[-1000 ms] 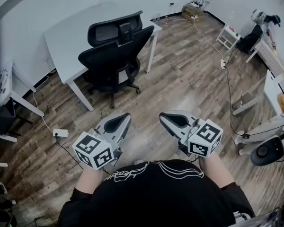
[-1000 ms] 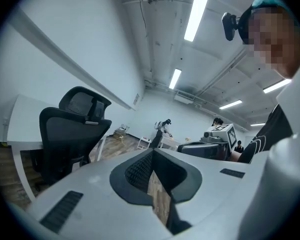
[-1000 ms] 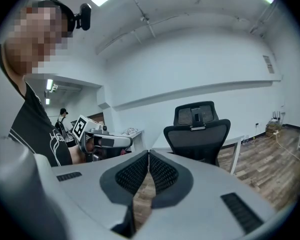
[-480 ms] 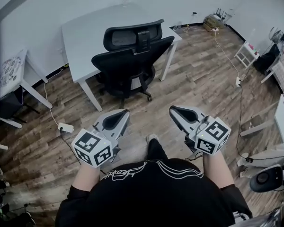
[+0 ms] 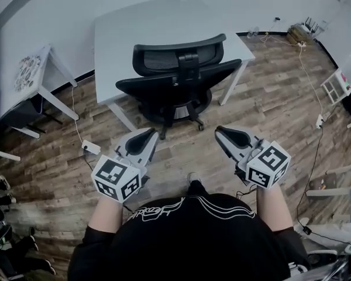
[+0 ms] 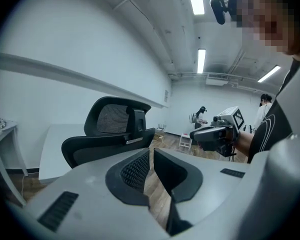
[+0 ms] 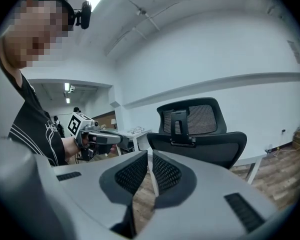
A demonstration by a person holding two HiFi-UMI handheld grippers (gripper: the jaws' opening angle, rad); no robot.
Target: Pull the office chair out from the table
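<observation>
A black office chair [image 5: 178, 81] with a mesh back stands tucked against the near edge of a white table [image 5: 158, 25], its back turned to me. It also fills the middle of the left gripper view, chair [image 6: 110, 134], and the right gripper view, chair [image 7: 200, 129]. My left gripper [image 5: 149, 134] is shut and empty, a short way in front of the chair's left side. My right gripper [image 5: 220, 132] is likewise shut with nothing in it, just short of the chair's right side. Neither touches the chair.
A small white side table [image 5: 32, 78] stands at the left. A power strip and cable [image 5: 89, 147] lie on the wood floor near my left gripper. More cables [image 5: 313, 139] run along the right. White furniture [image 5: 338, 86] sits at the far right edge.
The chair and table have shifted right and nearer in the head view as I walked toward them. Both grippers stay shut, held ahead of me, now close to the chair's base.
</observation>
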